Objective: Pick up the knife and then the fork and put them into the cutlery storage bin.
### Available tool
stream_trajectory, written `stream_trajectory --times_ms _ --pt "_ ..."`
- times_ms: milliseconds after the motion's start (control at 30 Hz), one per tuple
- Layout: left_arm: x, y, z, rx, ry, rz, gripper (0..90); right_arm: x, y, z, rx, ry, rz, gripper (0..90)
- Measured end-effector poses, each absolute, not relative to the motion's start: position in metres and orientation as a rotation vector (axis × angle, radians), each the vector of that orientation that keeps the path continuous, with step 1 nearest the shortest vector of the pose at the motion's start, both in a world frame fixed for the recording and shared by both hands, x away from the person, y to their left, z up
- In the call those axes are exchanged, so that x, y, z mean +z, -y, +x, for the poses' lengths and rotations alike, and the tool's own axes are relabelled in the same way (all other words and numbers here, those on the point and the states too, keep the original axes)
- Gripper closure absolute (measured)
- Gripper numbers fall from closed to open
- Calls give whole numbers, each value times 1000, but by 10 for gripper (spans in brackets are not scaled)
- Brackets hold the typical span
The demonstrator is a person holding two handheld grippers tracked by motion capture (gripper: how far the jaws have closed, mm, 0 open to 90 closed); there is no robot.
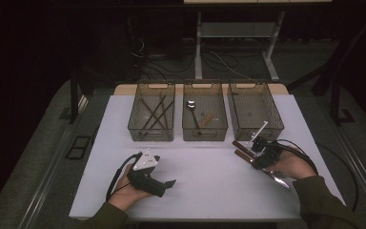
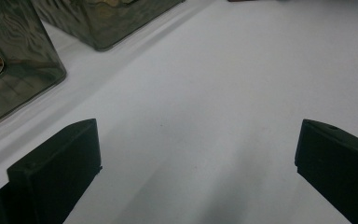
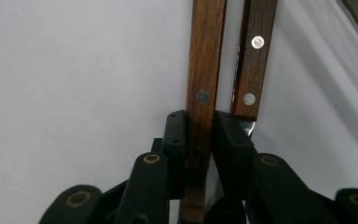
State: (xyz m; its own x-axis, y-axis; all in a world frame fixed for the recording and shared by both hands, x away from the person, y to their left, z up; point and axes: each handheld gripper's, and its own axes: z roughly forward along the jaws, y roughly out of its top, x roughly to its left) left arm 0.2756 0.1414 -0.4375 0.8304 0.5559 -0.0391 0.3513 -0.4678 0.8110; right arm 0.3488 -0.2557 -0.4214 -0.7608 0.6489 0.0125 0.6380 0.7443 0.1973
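Sorting looks part done: right gripper [image 3: 200,135] clamps one wood-handled knife [image 3: 205,70] near the right bin [image 1: 256,112], a second knife [image 3: 255,65] beside it awaits, left gripper [image 2: 198,154] gapes empty.

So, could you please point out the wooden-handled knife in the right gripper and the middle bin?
gripped knife [image 3: 204,65], right gripper view, on its wooden handle.
middle bin [image 1: 205,136], high view, on its near wall.

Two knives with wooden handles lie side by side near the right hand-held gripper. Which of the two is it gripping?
The right hand-held gripper is shut on the lighter brown knife, the left one in the right gripper view. The darker knife beside it lies outside the jaws.
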Motion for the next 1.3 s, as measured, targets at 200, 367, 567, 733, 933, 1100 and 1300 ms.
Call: stream_trajectory --times_ms 200,367,567,733,933,1100,1300 --pt "-437 -141 276 289 -663 2107 0 -421 252 350 234 -2870 1049 753" --pt "-437 -141 276 288 -662 2105 0 -421 252 349 246 -2859 1084 755" --pt "-437 -142 275 289 -668 2099 0 -419 259 350 313 -2860 1120 755" --pt "-437 -142 275 290 -666 2100 0 -413 268 350 419 -2846 1150 756" --pt "-437 -142 275 290 -669 2100 0 -407 278 350 544 -2841 1169 755" --pt "-437 -142 275 290 -669 2100 0 -399 287 349 671 -2804 1190 756" --pt "-437 -142 275 289 -667 2100 0 -383 302 348 878 -2706 1233 758"
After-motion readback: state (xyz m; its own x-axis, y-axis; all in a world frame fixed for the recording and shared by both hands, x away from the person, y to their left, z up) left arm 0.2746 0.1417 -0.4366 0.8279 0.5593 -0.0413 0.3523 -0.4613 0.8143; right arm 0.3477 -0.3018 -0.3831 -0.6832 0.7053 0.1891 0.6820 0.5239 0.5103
